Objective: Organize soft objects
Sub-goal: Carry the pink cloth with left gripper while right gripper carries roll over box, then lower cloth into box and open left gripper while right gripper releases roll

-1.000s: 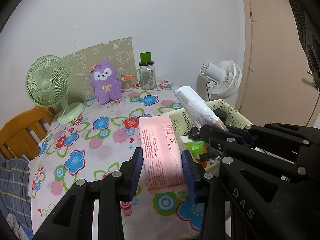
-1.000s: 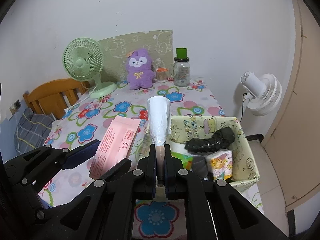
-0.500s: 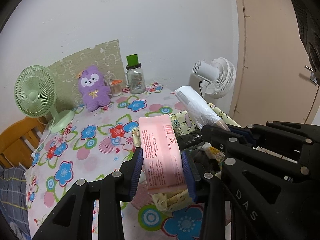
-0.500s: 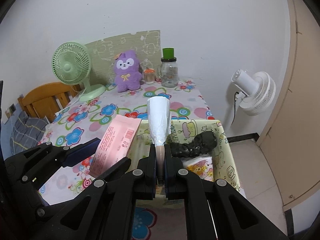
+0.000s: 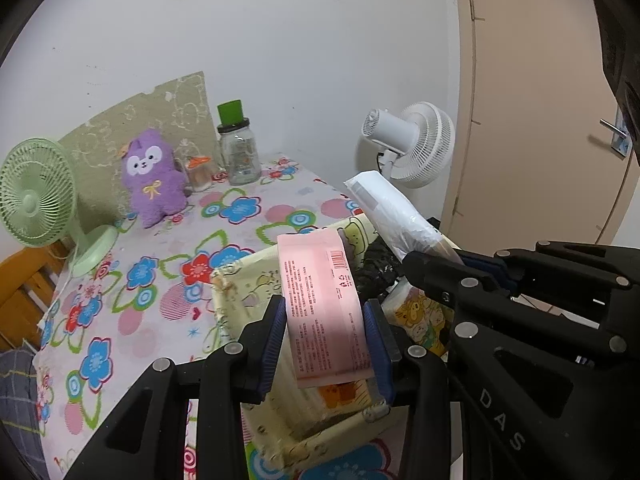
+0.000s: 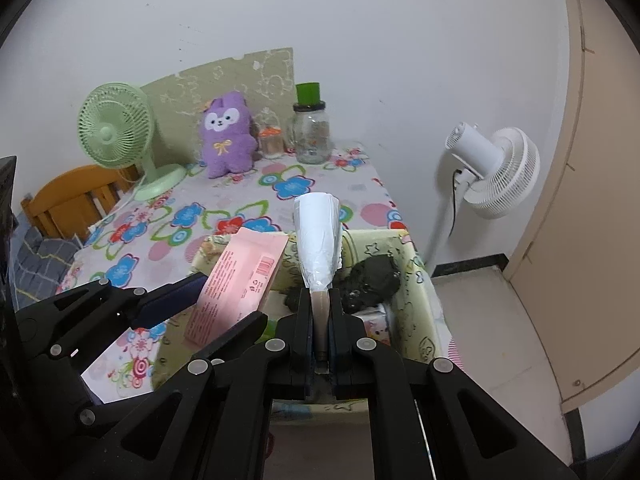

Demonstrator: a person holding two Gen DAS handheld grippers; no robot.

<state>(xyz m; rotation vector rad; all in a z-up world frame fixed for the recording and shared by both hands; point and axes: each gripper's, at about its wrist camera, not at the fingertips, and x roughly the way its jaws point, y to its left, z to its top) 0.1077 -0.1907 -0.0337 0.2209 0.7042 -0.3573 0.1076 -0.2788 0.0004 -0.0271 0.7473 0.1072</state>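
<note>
L gripper [image 5: 325, 330] jaws clamp pink pack [image 5: 325, 300]; R gripper [image 6: 320, 330] jaws pinch white roll [image 6: 318, 236] — both above yellow bin [image 6: 416, 296]. Black soft lump [image 6: 370, 280] w/ tissue packs inside bin.

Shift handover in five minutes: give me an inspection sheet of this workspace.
Surface: table under a floral cloth.
Job's things: pink pack and white pack held above the yellow fabric bin; dark item and printed packs inside.
Clutter: purple plush, green fan, glass jar.
Grippers: left gripper clamps the pink pack; right gripper clamps the white pack.
Cables: black cord on white fan.
Surroundings: door, wooden chair.
</note>
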